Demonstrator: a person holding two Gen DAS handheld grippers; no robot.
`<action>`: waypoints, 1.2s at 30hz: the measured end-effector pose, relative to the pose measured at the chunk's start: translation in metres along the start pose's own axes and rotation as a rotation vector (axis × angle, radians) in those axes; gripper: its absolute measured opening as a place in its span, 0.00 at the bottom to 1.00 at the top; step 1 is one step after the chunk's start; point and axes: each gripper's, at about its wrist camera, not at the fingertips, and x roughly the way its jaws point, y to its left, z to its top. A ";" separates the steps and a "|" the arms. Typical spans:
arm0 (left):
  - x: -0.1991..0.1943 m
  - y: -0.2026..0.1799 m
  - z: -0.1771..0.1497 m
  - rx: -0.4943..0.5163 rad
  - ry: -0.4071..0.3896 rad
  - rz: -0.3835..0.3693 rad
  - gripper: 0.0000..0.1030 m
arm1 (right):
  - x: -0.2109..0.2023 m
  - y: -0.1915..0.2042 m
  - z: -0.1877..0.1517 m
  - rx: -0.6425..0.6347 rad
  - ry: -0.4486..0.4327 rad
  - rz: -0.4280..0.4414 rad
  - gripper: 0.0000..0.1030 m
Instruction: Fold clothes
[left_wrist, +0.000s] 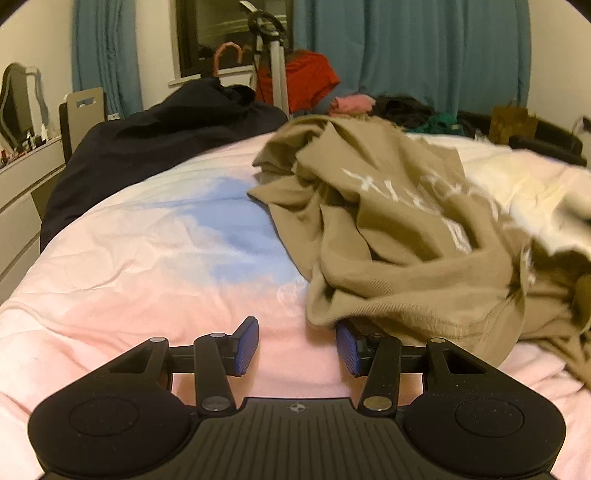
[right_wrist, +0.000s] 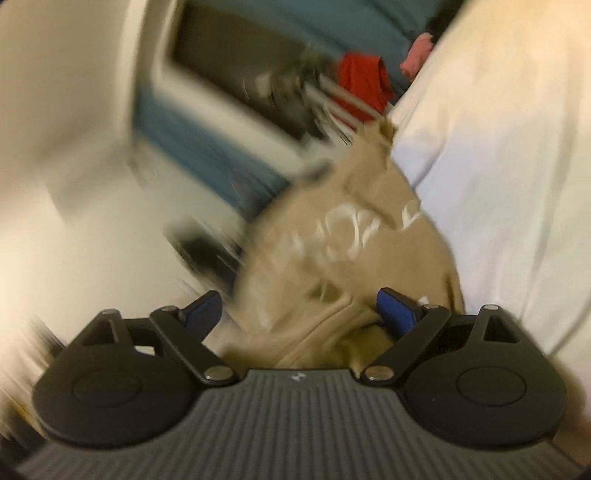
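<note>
- The tan shirt lay crumpled in a heap on the pink-and-blue bedspread, its white lettering creased and partly buried in folds.
- The left gripper sat at the shirt's near edge, jaws half apart with nothing between them; a loose fold draped over the outer side of one pad.
- The right gripper pointed into the shirt's near folds, jaws wide, with cloth bunched between them but, as far as the blurred view showed, not pinched.
- Beyond the shirt lay a dark garment, and further back a red cloth beside a tripod.
- To do this step well, I judged each gripper should pinch a single layer at a hem or shoulder, then lift and spread the shirt flat before folding.
</note>
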 end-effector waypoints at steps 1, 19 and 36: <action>0.000 -0.003 -0.001 0.025 -0.005 0.005 0.48 | -0.010 -0.013 0.001 0.091 -0.063 0.101 0.89; -0.024 -0.024 -0.012 0.150 -0.089 -0.025 0.53 | -0.018 -0.030 0.005 0.224 -0.142 0.220 0.90; -0.036 -0.020 -0.008 0.096 -0.114 -0.097 0.54 | -0.007 -0.036 0.008 0.287 -0.138 0.141 0.90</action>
